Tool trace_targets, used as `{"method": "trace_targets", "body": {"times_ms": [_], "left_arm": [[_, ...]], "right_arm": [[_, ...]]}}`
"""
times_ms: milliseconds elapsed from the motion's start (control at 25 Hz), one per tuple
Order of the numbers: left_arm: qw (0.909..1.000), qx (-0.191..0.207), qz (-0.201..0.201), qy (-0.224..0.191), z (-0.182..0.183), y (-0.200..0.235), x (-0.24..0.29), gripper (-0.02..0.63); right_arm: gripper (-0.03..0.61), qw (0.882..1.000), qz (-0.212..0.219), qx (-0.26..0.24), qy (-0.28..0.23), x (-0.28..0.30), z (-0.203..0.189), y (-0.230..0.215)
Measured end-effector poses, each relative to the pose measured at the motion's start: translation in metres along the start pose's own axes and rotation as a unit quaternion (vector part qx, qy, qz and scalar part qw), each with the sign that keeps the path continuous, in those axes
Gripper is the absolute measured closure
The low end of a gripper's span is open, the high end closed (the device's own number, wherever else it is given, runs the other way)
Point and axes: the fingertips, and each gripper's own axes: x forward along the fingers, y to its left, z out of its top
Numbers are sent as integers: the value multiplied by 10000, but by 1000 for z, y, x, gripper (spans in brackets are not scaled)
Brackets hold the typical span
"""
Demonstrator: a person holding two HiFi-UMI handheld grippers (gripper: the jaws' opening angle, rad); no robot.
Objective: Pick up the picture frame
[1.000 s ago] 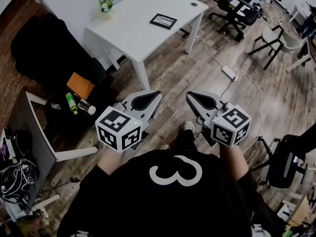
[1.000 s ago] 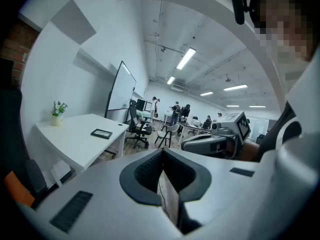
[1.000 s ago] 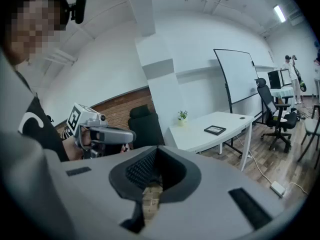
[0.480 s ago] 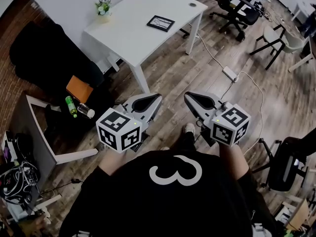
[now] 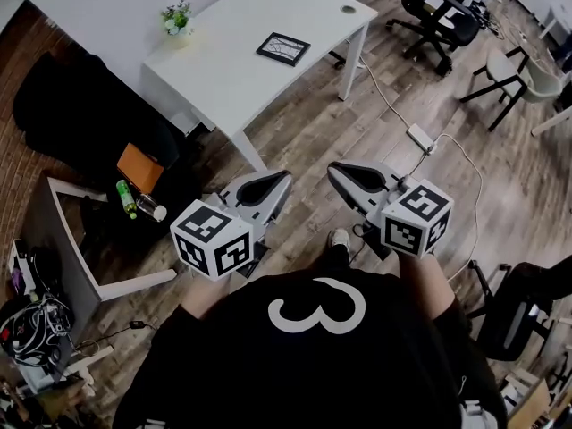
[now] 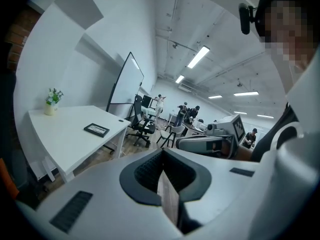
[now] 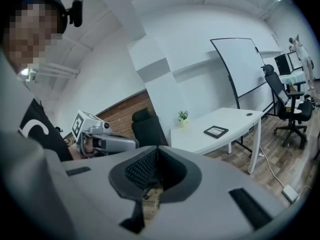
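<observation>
white desk (image 5: 228,65), picture frame (image 5: 283,49) on top, wood floor (image 5: 335,128)

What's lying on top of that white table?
A dark picture frame lies flat on the white table, and a small potted plant stands near one corner. Only the patches beneath them are covered.
</observation>
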Motion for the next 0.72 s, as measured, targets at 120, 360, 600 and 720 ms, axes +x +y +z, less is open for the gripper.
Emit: {"method": "trace_targets", "body": {"times_ms": [120,360,600,720], "left_arm": [[9999,-38,108,-53,12,1,29,598],[9995,-121,278,-91,30,3,84,598],[9985,-114,499,-217,49,6,124,598],[9977,-130,625,-243,54,5,139,598]], "right_arm": [[554,10000,14,79,16,-6,11,-34],[554,9992,379,-25,129,-14,26,-78],[554,9971,734,35,177,-20,40,-114],[554,9969,773,-9,139,-27,45,-129]]}}
